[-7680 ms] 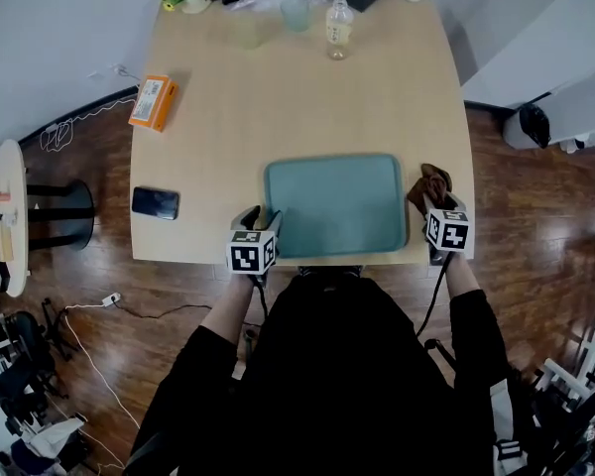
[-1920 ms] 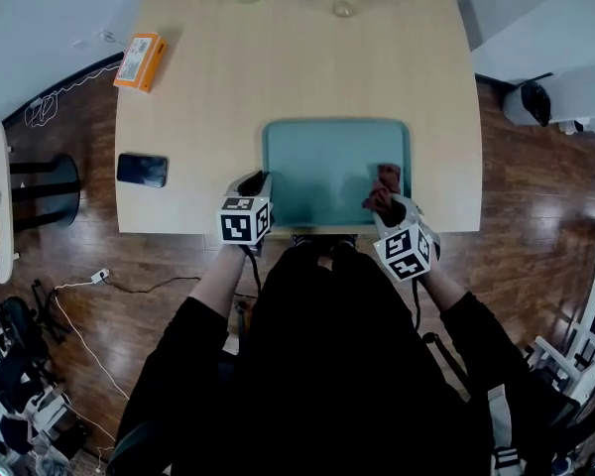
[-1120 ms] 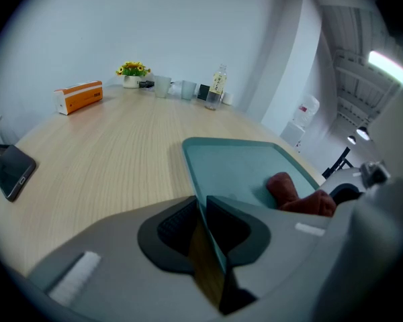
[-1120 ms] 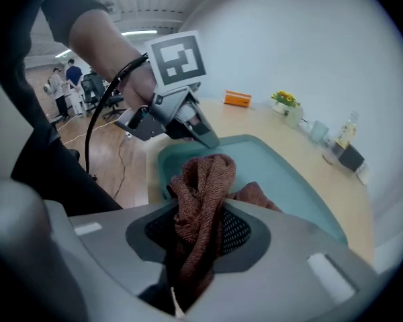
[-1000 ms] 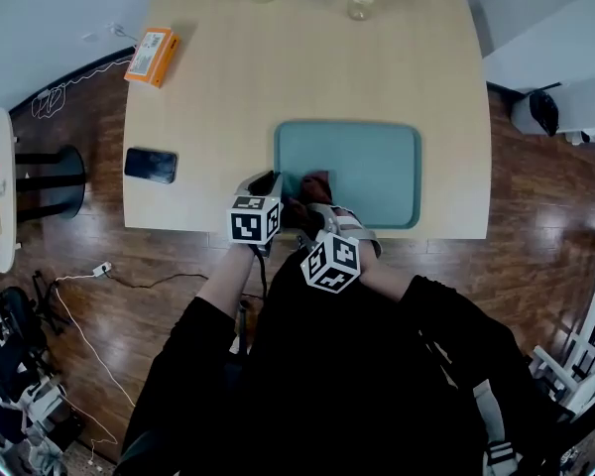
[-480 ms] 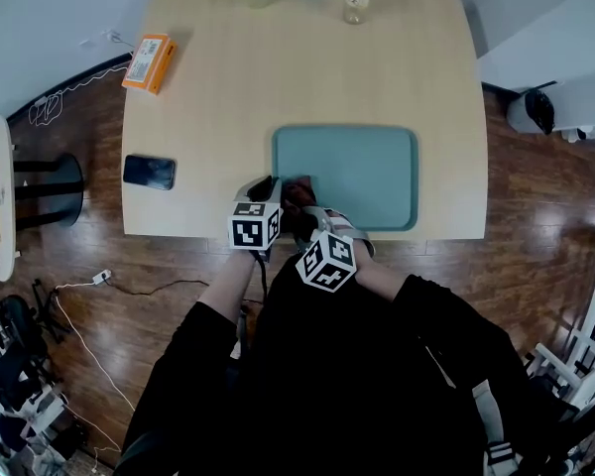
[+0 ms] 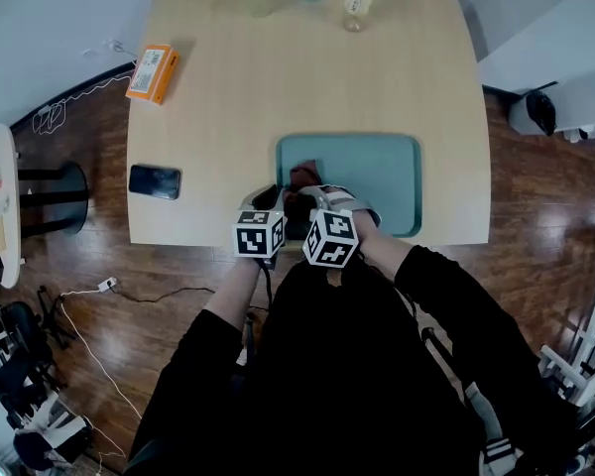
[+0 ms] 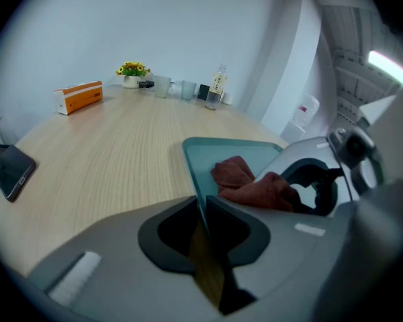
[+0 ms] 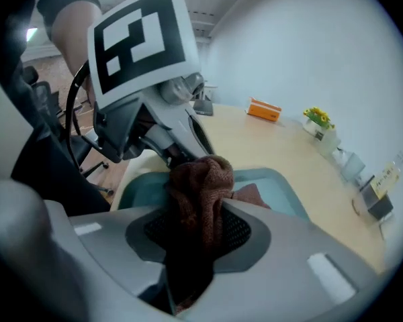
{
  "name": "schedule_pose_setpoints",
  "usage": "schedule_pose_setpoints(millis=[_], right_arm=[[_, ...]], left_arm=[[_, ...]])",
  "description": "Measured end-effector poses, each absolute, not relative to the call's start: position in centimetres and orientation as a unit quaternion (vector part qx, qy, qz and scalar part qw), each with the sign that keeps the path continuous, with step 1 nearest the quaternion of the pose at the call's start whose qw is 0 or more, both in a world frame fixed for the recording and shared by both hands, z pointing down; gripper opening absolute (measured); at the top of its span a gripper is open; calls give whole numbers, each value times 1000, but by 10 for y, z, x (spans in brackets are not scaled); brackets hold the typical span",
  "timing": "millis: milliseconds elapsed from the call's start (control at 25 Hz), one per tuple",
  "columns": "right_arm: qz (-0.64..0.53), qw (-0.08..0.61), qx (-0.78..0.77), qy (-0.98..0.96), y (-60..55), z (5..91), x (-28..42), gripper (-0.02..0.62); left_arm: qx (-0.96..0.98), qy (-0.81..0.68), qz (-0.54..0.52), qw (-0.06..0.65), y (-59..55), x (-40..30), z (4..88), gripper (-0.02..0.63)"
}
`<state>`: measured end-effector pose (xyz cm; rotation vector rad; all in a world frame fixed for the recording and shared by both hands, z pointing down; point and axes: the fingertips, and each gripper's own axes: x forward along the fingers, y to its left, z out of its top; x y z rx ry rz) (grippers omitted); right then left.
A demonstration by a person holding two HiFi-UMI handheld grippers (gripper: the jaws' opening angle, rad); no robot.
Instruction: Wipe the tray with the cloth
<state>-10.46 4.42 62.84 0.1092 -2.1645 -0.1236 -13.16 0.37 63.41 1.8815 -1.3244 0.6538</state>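
Cloth [image 9: 201, 176] is clamped between the jaws of the right hand-held gripper [image 9: 200, 221], apparently resting in the near-left corner of the tray [image 7: 377, 172]. Left hand-held gripper [image 8: 201, 212], jaws closed, pinches the tray's left rim on the bench [image 7: 278, 87].

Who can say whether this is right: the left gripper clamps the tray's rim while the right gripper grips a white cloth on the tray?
One detail is wrong: the cloth is reddish-brown, not white, as the right gripper view shows. The rest stands: the left gripper clamps the rim of the tray while the right gripper grips the cloth on the tray.
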Motion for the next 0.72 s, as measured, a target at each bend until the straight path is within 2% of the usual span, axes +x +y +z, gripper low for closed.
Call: schedule_pose_setpoints(millis=[240, 440, 720], right_arm=[[-82, 482, 62, -870, -32, 626, -102, 110], [-64, 485, 75, -869, -84, 619, -112, 110], [-46, 471, 29, -880, 8, 624, -82, 110]], left_arm=[[732, -516, 257, 363, 3, -128, 633, 26], [734, -512, 256, 364, 1, -128, 634, 26], [734, -513, 257, 364, 4, -133, 636, 26]])
